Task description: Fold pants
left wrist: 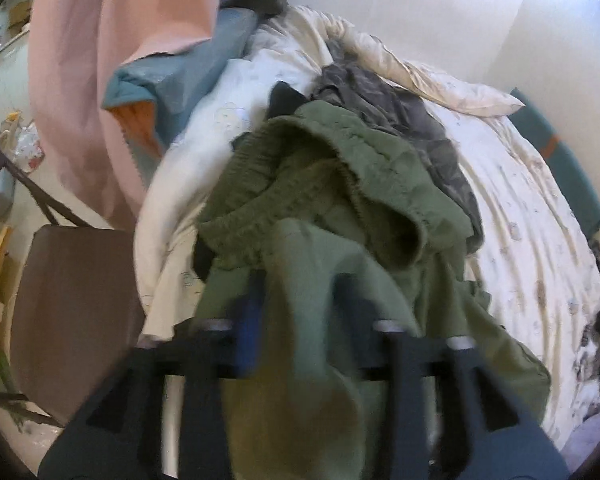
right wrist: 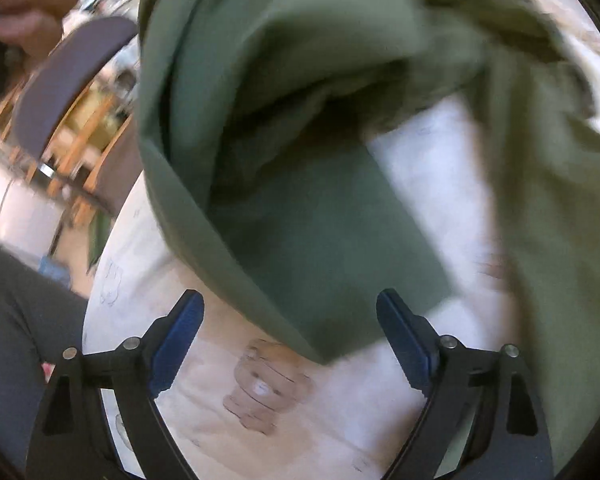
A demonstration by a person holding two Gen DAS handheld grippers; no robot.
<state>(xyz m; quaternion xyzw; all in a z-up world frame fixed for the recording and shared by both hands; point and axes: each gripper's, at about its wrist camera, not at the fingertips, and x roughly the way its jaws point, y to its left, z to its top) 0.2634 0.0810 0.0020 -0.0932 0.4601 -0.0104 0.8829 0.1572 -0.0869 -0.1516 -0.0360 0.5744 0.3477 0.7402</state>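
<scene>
the left tool (left wrist: pixel 300 300) has its jaws partly apart, with a fold of the green pants (left wrist: pixel 332 184) draped between them; whether the pads press it is blurred. the right tool (right wrist: pixel 290 336) gapes wide, a pant leg's end lying loose between its fingers. the pants sprawl bunched on the bed (left wrist: pixel 532 240), waistband away from the left tool.

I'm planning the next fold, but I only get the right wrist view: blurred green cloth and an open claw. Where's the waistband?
Observer: In the left wrist view, the waistband of the pants is bunched up beyond the left claw.
Operator: Is that claw gripping?
Observer: Cloth lies between its fingers, but it's too blurred to tell whether they pinch.
Operator: Anything else nearby?
Observer: A grey garment lies just beyond the pants.
</scene>
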